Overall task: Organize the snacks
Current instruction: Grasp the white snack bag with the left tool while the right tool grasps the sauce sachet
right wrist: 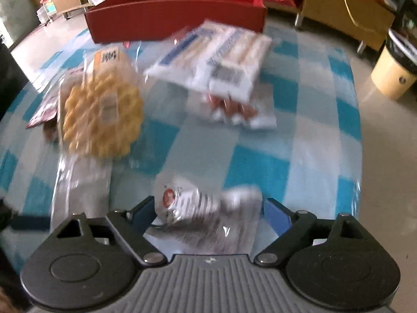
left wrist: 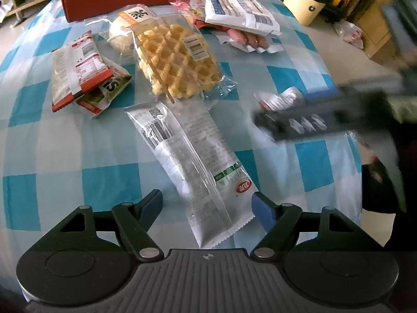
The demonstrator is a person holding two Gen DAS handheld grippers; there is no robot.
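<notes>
Checked surface (left wrist: pixel 78 140) holds scattered snacks; both tongs, apart, straddle packets: left (left wrist: pixel 207 203) a long pouch (left wrist: pixel 187 156), right (right wrist: pixel 208 208) a crinkled sachet (right wrist: pixel 206 208). Next: clamp, lift to red box (right wrist: pixel 177 18).

Right wrist view, blurred. The right gripper (right wrist: pixel 208 208) points down at a crinkled silver packet (right wrist: pixel 208 208) lying between its blue pads (right wrist: pixel 276 215); contact cannot be judged. On the checked cloth (right wrist: pixel 260 167): waffle pack (right wrist: pixel 101 120) left, white-and-blue pack (right wrist: pixel 216 57) over sausages (right wrist: pixel 234 109) beyond, red box (right wrist: pixel 177 18) farthest.
</notes>
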